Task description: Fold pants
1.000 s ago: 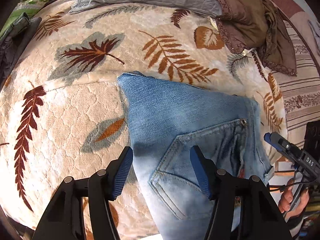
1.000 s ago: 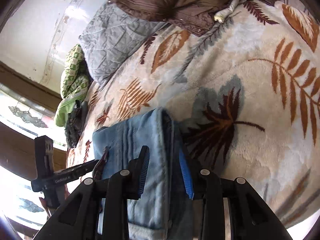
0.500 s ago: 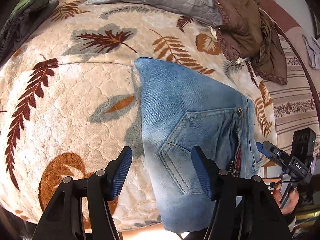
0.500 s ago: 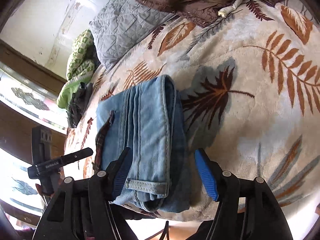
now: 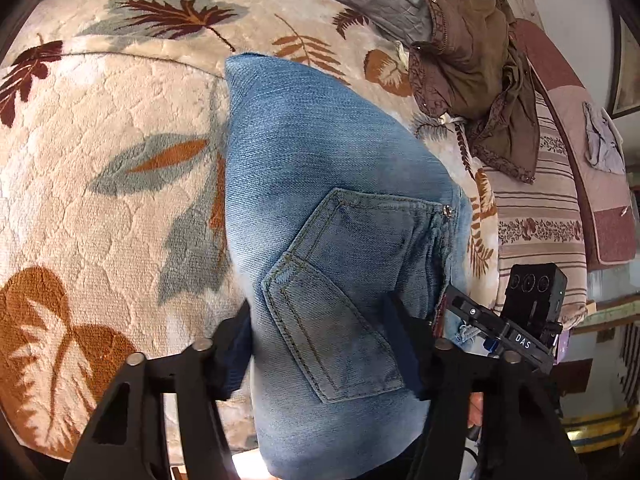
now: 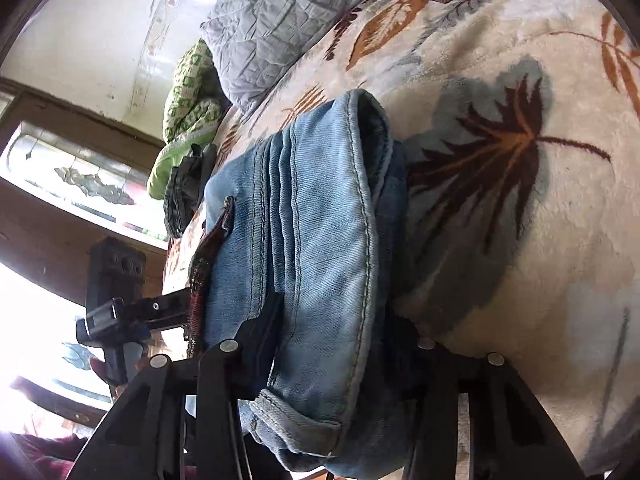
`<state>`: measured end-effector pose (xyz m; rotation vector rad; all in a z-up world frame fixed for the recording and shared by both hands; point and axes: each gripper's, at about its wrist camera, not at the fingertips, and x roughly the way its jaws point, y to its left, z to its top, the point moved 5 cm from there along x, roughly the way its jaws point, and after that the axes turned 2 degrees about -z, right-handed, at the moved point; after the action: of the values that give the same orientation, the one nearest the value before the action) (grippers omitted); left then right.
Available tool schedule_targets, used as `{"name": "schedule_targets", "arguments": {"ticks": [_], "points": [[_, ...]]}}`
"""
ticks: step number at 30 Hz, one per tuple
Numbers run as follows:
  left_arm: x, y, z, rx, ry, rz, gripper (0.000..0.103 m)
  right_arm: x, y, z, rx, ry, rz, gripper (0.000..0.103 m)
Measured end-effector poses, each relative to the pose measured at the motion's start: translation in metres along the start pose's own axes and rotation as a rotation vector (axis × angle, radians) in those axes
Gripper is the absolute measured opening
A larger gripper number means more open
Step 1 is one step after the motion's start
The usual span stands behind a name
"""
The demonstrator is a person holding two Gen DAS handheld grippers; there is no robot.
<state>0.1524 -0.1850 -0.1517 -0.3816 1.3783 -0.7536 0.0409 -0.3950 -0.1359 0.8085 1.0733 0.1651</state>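
Note:
The folded light-blue jeans (image 5: 320,200) lie on a cream leaf-patterned blanket (image 5: 100,208), back pocket up. My left gripper (image 5: 320,344) stands open, its fingers astride the near end of the jeans at the pocket. In the right wrist view the jeans (image 6: 320,220) show as a thick folded stack seen from the waistband side. My right gripper (image 6: 340,332) is open, its fingers on either side of that stack. The right gripper also shows in the left wrist view (image 5: 516,320) at the jeans' right edge.
A grey quilted pillow (image 6: 280,20) and a brown garment (image 5: 472,64) lie at the head of the bed. A green patterned cloth (image 6: 188,104) is by the window. A striped sheet (image 5: 540,216) covers the bed's right side.
Both grippers have moved in closer over the jeans, which now fill more of each view. The right gripper opened from a narrow hold a second ago and stays open.

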Motion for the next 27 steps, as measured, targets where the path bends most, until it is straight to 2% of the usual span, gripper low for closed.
{"name": "schedule_targets", "arguments": {"ticks": [3, 7, 11, 15, 19, 21, 22, 23, 24, 25, 27], "points": [[-0.019, -0.011, -0.003, 0.054, -0.024, -0.03, 0.027, -0.004, 0.028, 0.001, -0.13, -0.015, -0.106, 0.031], [-0.051, -0.017, 0.006, 0.088, -0.087, -0.034, 0.025, -0.009, 0.055, 0.022, -0.136, -0.058, -0.068, 0.029], [-0.088, -0.019, 0.03, 0.134, -0.176, 0.05, 0.025, 0.005, 0.086, 0.057, -0.177, -0.087, -0.045, 0.029], [-0.113, -0.017, 0.061, 0.169, -0.259, 0.175, 0.026, 0.037, 0.115, 0.093, -0.196, -0.119, -0.016, 0.029], [-0.099, -0.001, 0.076, 0.146, -0.264, 0.307, 0.034, 0.079, 0.117, 0.115, -0.191, -0.111, -0.04, 0.03], [-0.069, 0.011, 0.078, 0.134, -0.218, 0.403, 0.037, 0.106, 0.104, 0.116, -0.192, -0.069, -0.107, 0.031], [-0.056, 0.02, 0.076, 0.124, -0.186, 0.439, 0.044, 0.119, 0.094, 0.114, -0.195, -0.039, -0.159, 0.033], [-0.048, 0.025, 0.073, 0.126, -0.181, 0.448, 0.049, 0.128, 0.084, 0.112, -0.199, -0.02, -0.209, 0.041], [-0.045, 0.026, 0.071, 0.13, -0.204, 0.455, 0.055, 0.131, 0.077, 0.111, -0.204, -0.016, -0.22, 0.047], [-0.047, 0.024, 0.069, 0.139, -0.233, 0.46, 0.06, 0.129, 0.073, 0.111, -0.209, -0.027, -0.209, 0.05], [-0.05, 0.018, 0.066, 0.169, -0.257, 0.477, 0.065, 0.118, 0.066, 0.113, -0.215, -0.038, -0.202, 0.053]]}}
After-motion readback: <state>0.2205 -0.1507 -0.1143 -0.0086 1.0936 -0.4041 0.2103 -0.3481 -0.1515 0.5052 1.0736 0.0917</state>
